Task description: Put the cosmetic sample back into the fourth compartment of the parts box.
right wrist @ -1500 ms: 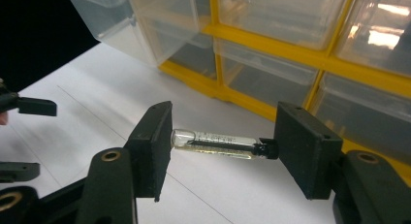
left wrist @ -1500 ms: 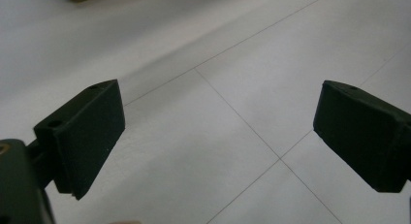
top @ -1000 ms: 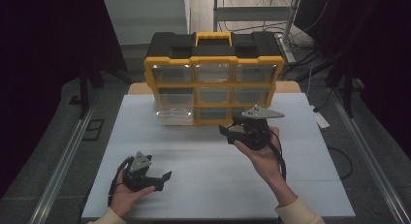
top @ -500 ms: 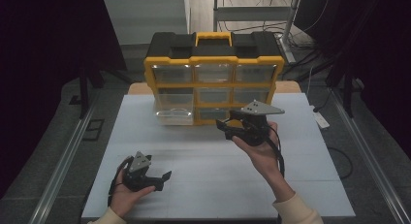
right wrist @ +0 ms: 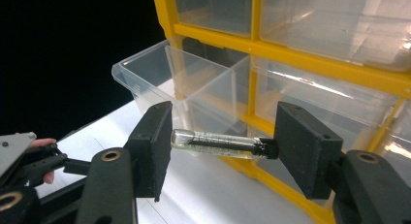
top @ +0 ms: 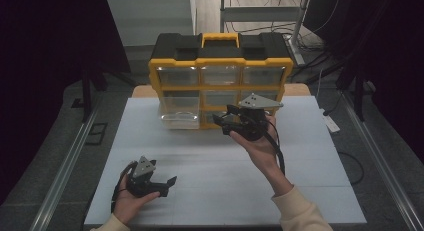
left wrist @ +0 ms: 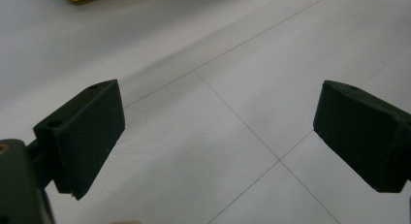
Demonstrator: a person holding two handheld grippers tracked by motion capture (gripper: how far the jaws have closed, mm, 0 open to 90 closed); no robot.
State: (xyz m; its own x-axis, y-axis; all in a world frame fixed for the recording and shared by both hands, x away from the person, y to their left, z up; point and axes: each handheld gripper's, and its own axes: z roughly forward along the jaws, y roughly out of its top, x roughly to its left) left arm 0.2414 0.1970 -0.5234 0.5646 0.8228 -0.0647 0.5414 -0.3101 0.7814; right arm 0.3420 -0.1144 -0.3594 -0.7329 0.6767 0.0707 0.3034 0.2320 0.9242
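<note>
In the high view, a yellow and black drawer cabinet (top: pixel 220 76) is seen at the far side of the white worktop (top: pixel 210 156), with one clear drawer (top: pixel 180 118) pulled out at its lower left. The right hand-held gripper (top: pixel 222 118) is held just in front of the cabinet; the left hand-held gripper (top: pixel 167 186) is rested low near the front edge.

In the left gripper view, the jaws are spread wide over bare worktop (left wrist: pixel 213 64).

In the right gripper view, a small glass vial (right wrist: pixel 220 142) with a black cap is pinched endwise between the jaws, just beside the open drawer (right wrist: pixel 179 83)
</note>
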